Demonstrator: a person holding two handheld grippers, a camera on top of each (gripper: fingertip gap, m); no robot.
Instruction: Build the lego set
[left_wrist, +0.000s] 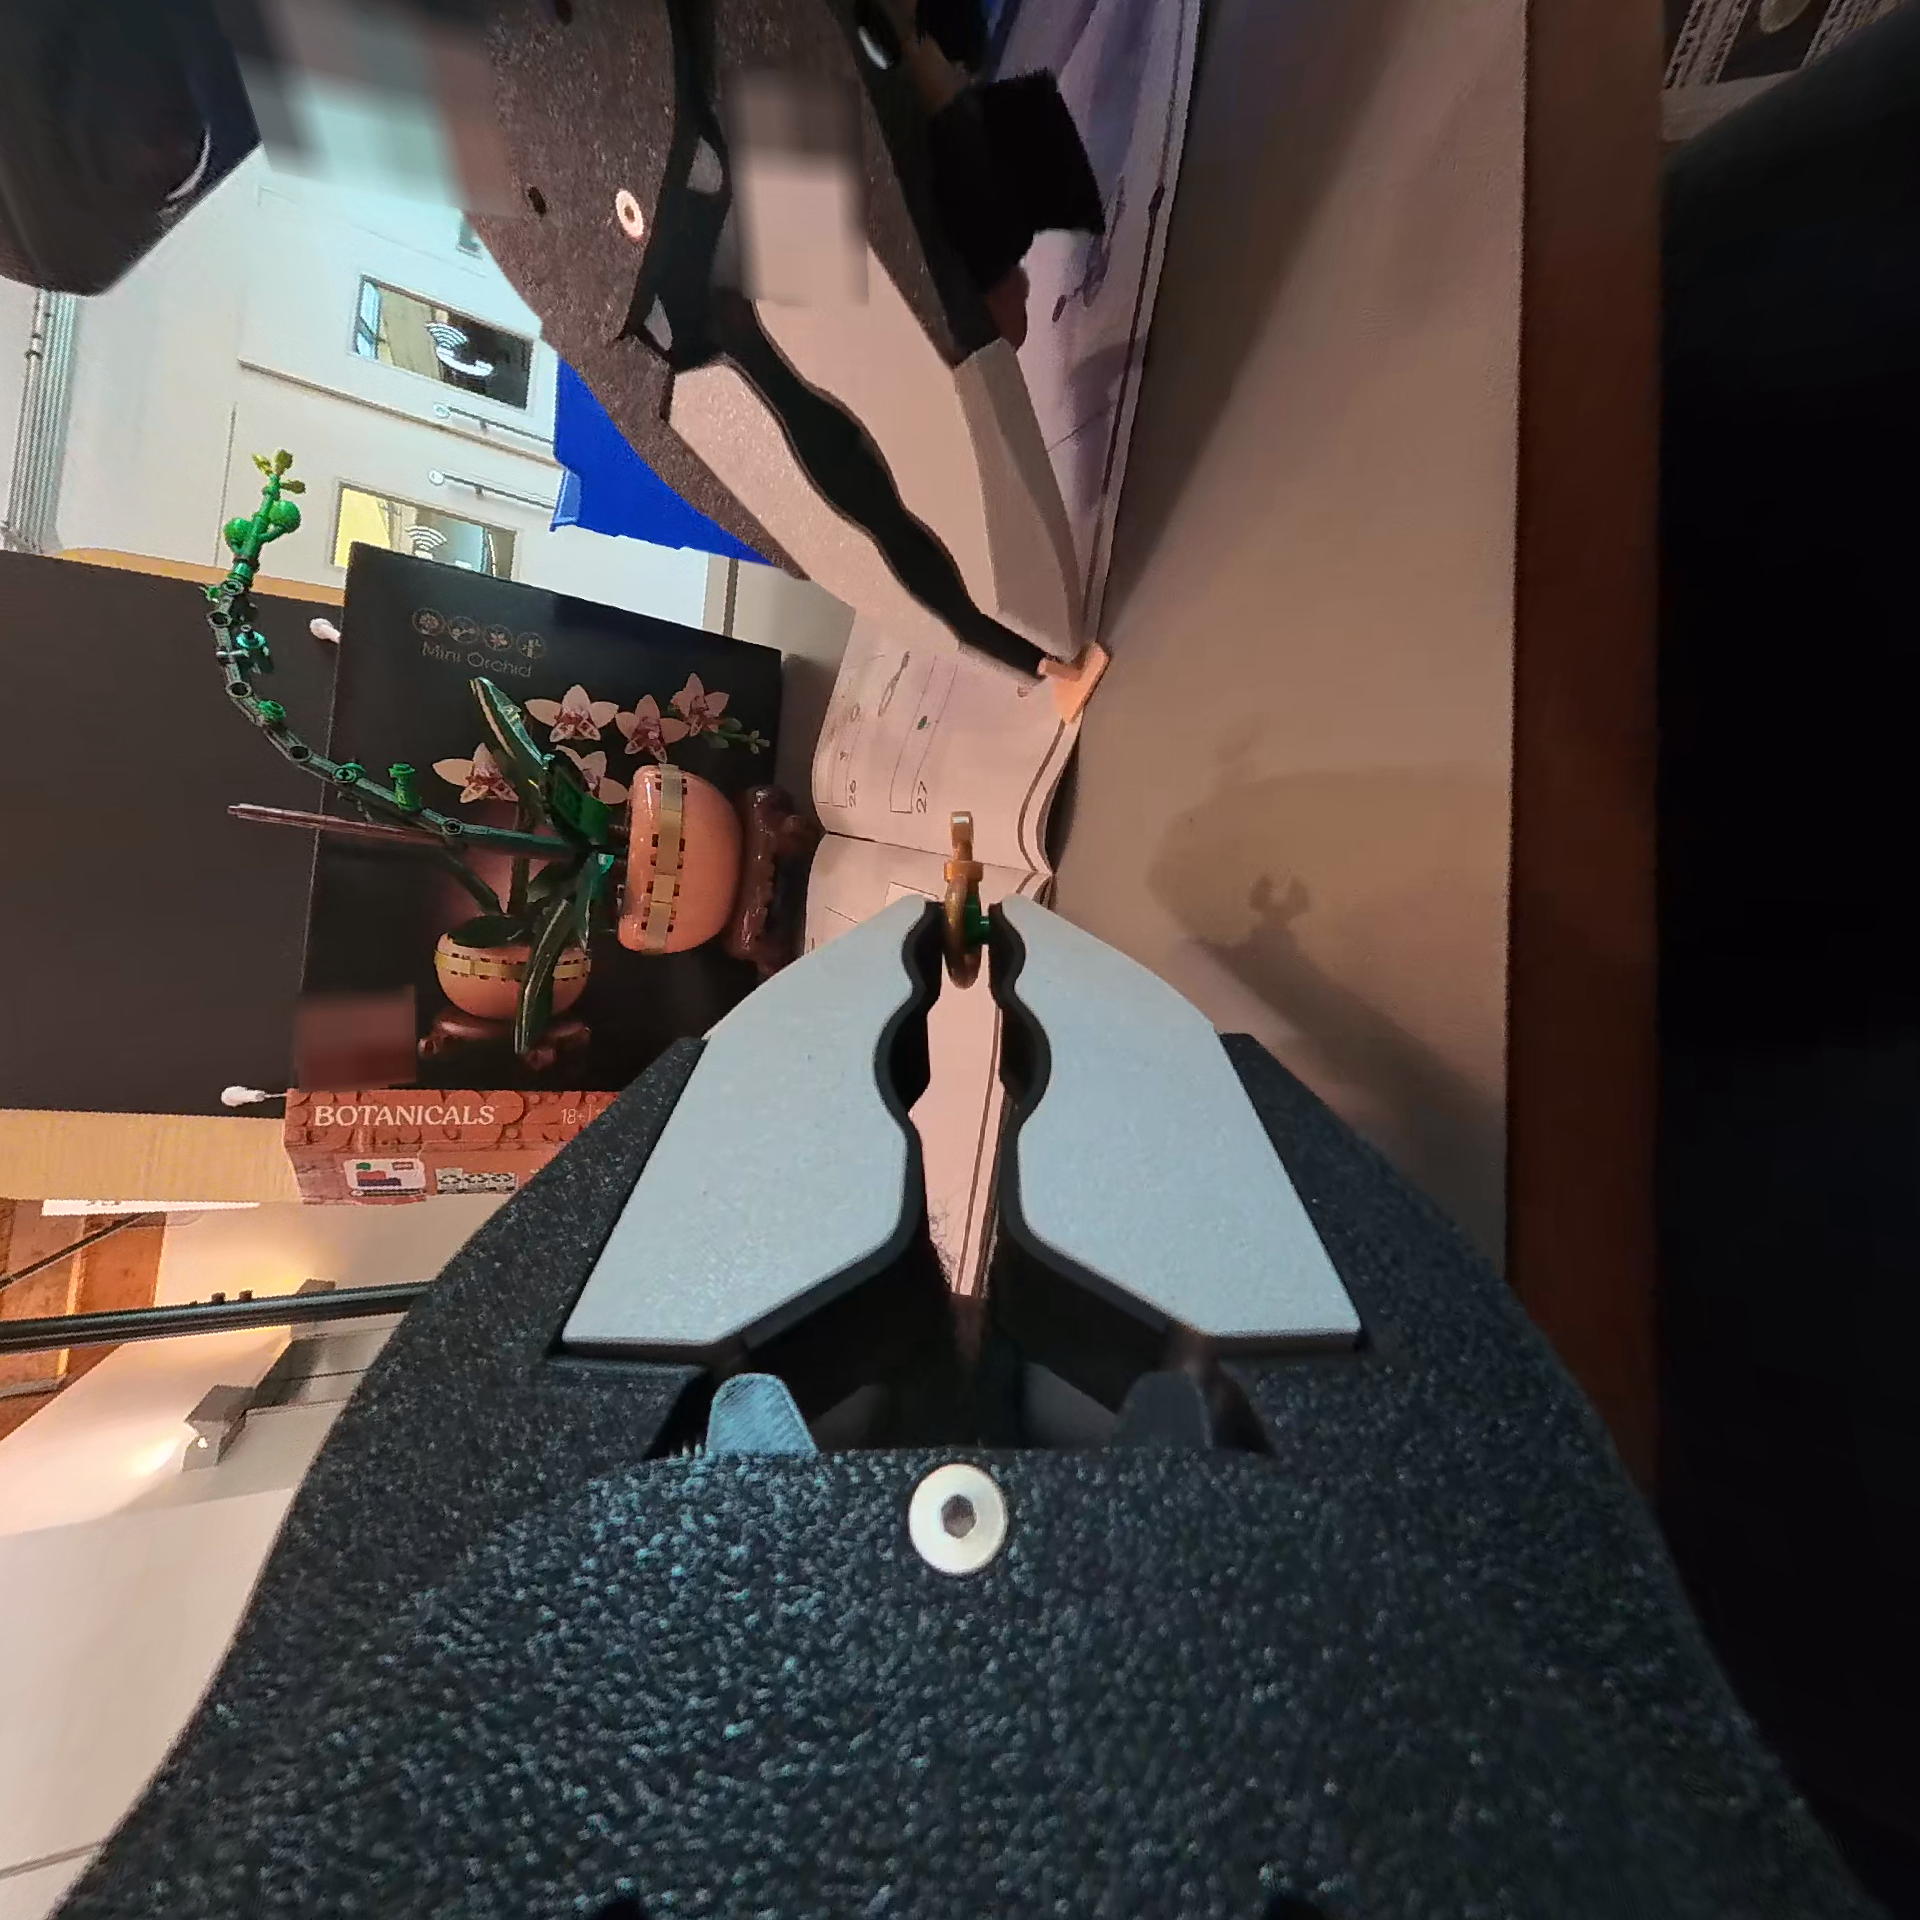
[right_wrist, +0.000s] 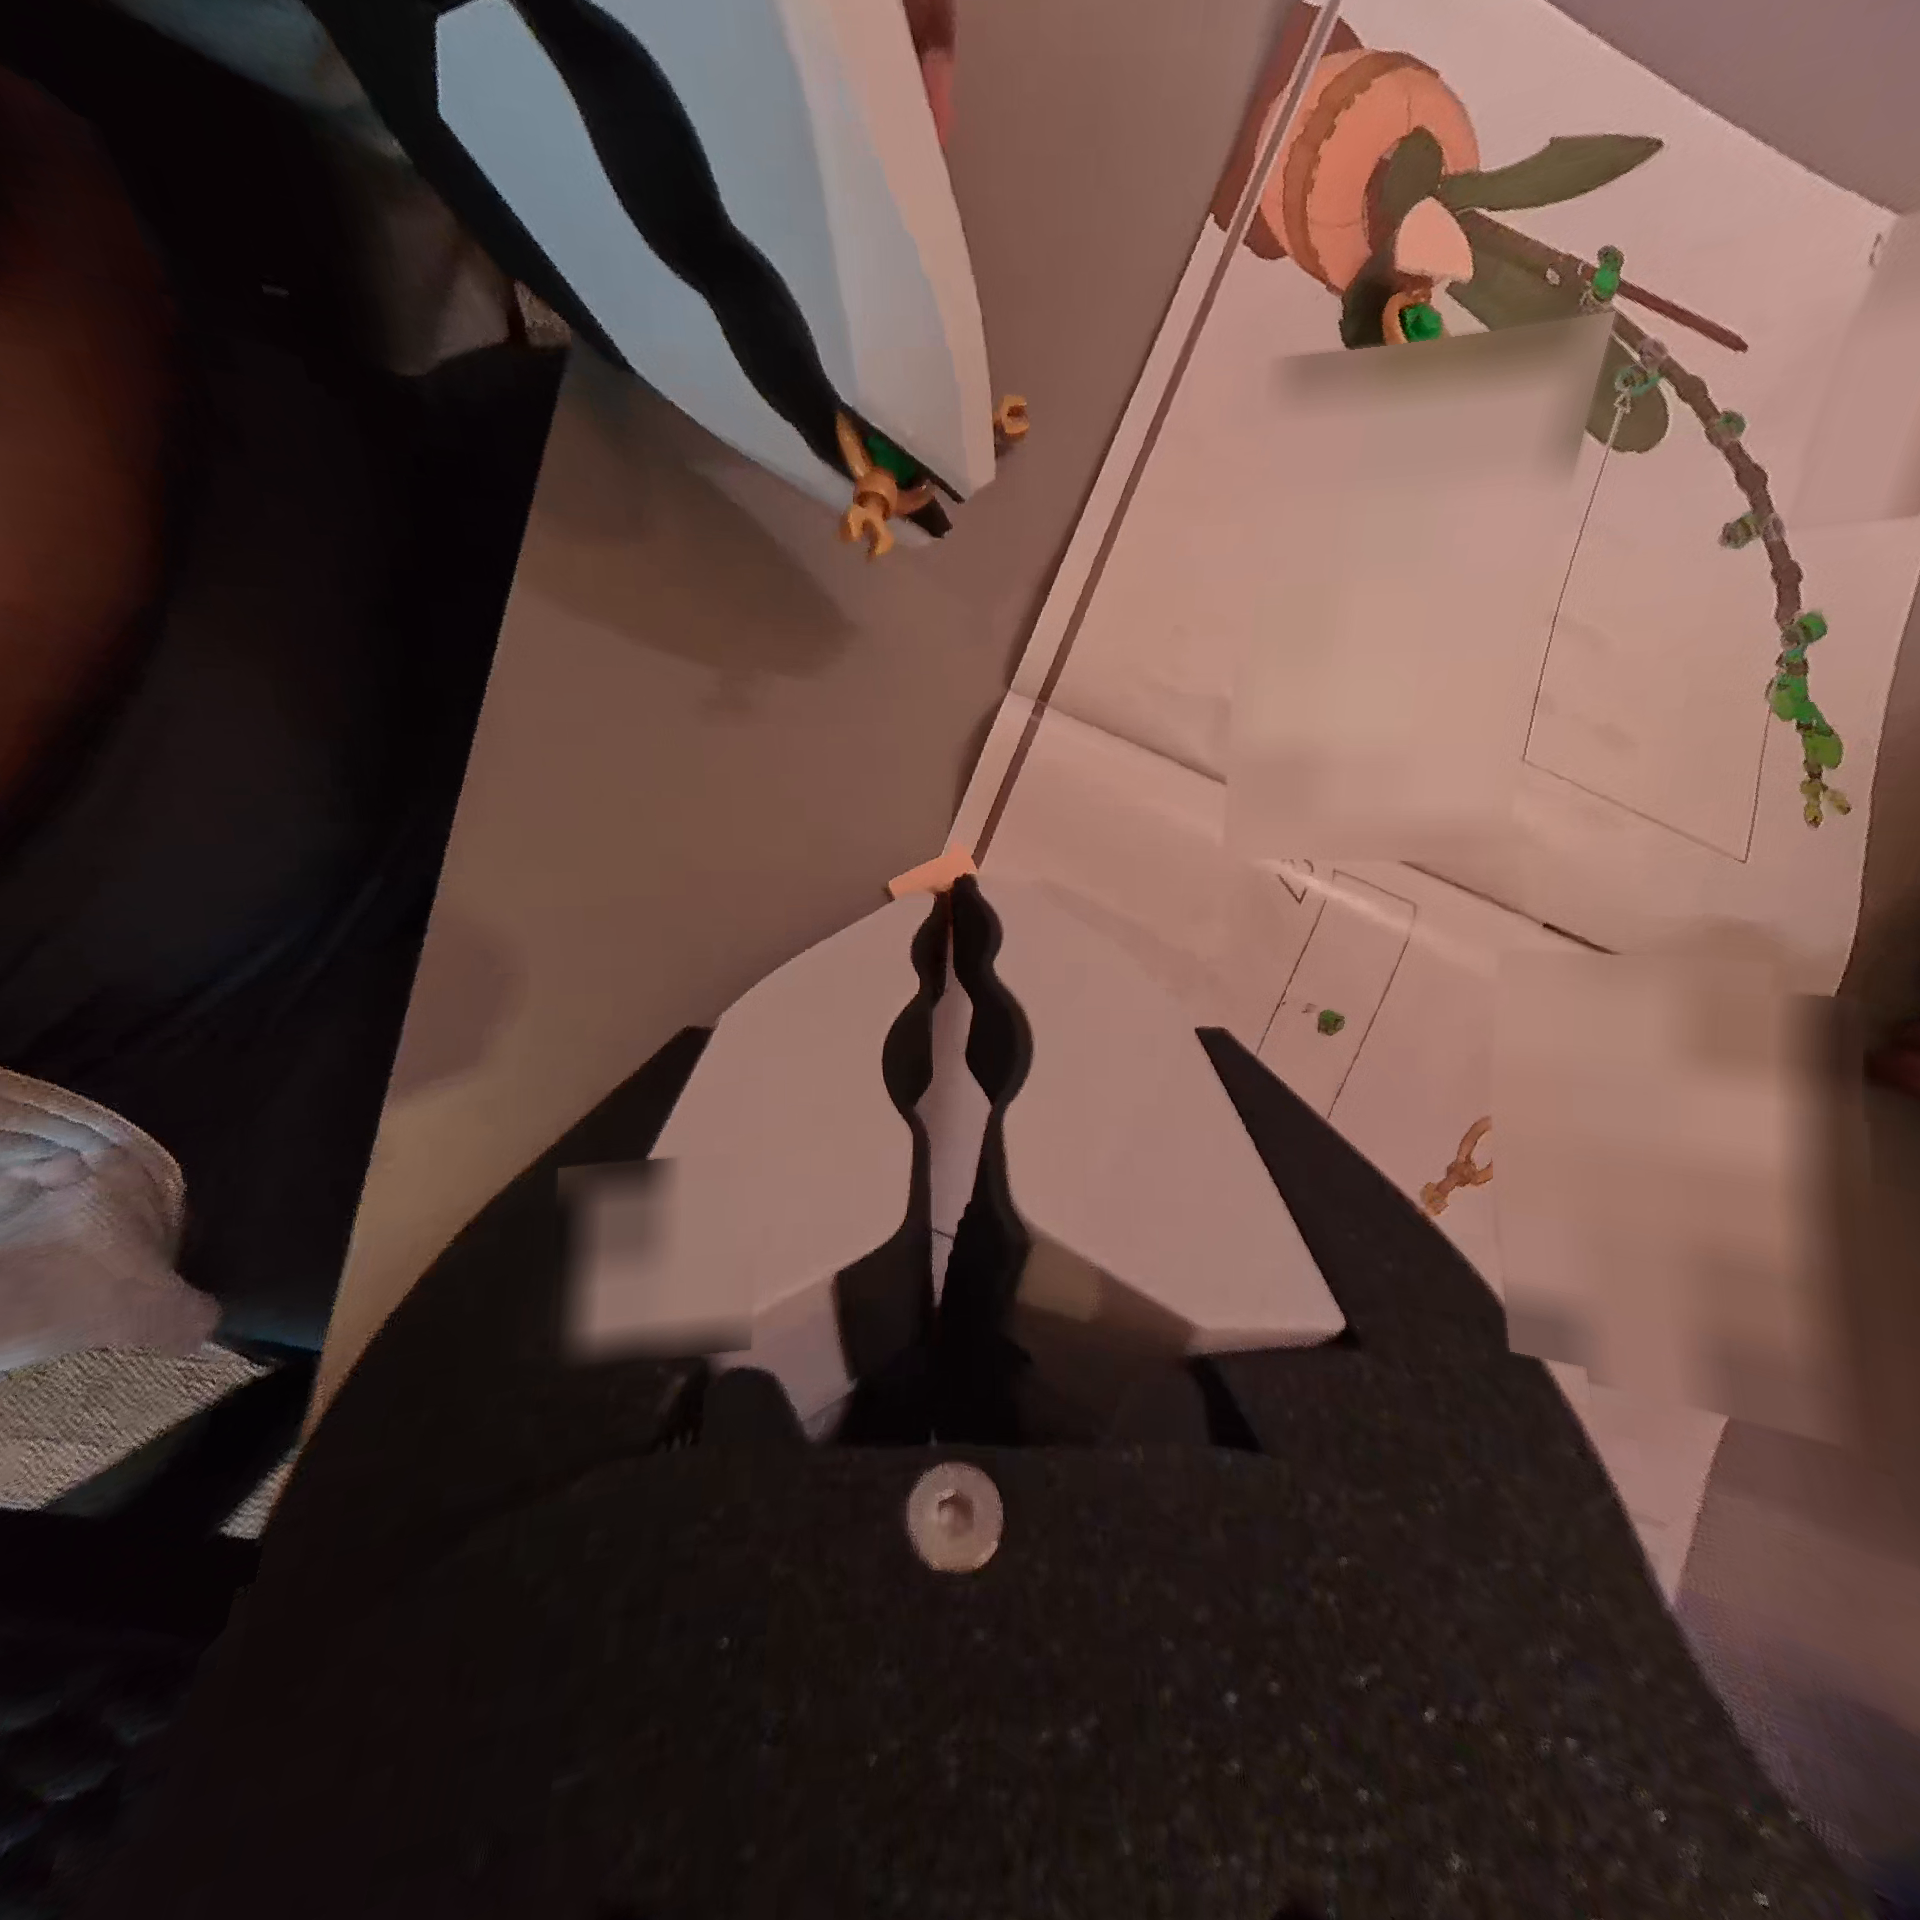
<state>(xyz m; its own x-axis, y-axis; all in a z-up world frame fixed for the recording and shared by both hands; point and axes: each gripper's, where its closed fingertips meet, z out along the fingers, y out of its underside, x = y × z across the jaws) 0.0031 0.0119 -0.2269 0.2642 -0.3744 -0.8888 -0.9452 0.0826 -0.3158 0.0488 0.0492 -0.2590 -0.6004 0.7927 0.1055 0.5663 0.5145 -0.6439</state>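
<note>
While left hand-held gripper (left_wrist: 968, 914) pinches gold clip piece (left_wrist: 962, 883), right hand-held gripper (right_wrist: 954, 896) nips tan tile (right_wrist: 928, 875).

Your left tool (left_wrist: 971, 914): grainy black plastic body, matt grey fingers (left_wrist: 790, 1122). Gold clip piece (left_wrist: 961, 904), centre frame, glossy plastic. Paper booklet (right_wrist: 1143, 790); smooth matt worktop (left_wrist: 1330, 520).

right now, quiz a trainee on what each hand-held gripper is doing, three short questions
1. True or false: the left hand-held gripper is shut on a gold and green clip piece.
2. What does the right hand-held gripper pinch? A) a pale peach tile B) a green leaf C) the box
3. Fill in: the peach tile sits at the edge of the open instruction ____.

Key: 1 true; 2 A; 3 booklet
</note>
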